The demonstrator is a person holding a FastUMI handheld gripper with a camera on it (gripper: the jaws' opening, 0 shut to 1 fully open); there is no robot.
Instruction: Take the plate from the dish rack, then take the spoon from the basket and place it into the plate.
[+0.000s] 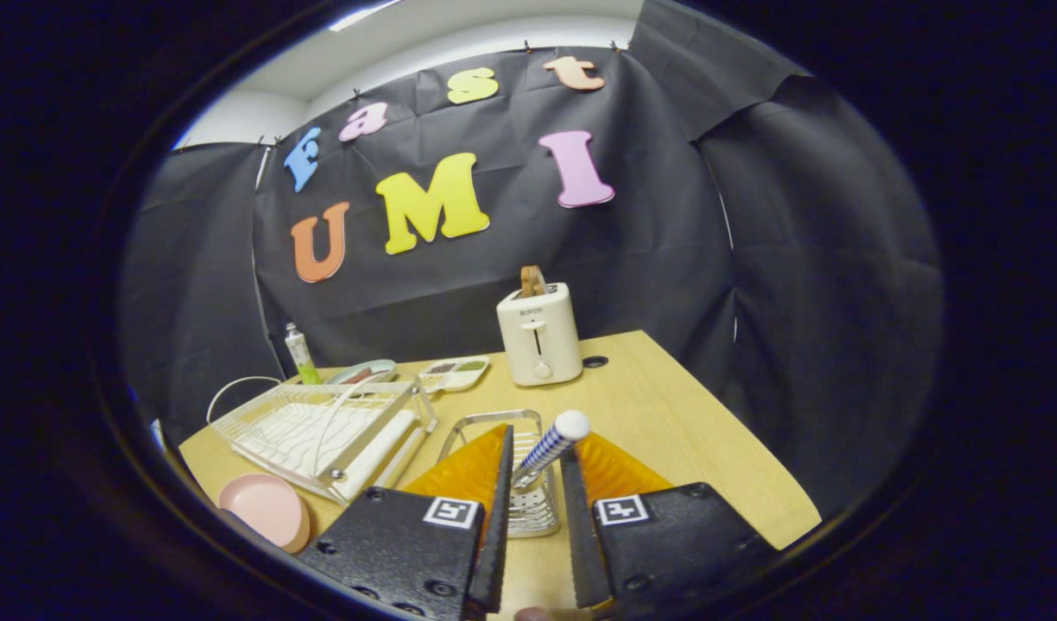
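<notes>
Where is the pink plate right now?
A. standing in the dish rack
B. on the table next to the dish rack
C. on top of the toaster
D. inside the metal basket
B: the pink plate lies flat on the table just beside the dish rack, while the gripper has its fingers either side of the spoon handle in the basket.

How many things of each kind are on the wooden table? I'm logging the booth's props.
Plates: 2, a round pink plate and a pale green plate
White wire dish rack: 1
Metal mesh basket: 1
Checked-handle spoon, between the open gripper fingers: 1
Cream toaster: 1
White compartment tray: 1
Green-and-white tube: 1
Total: 8
</notes>
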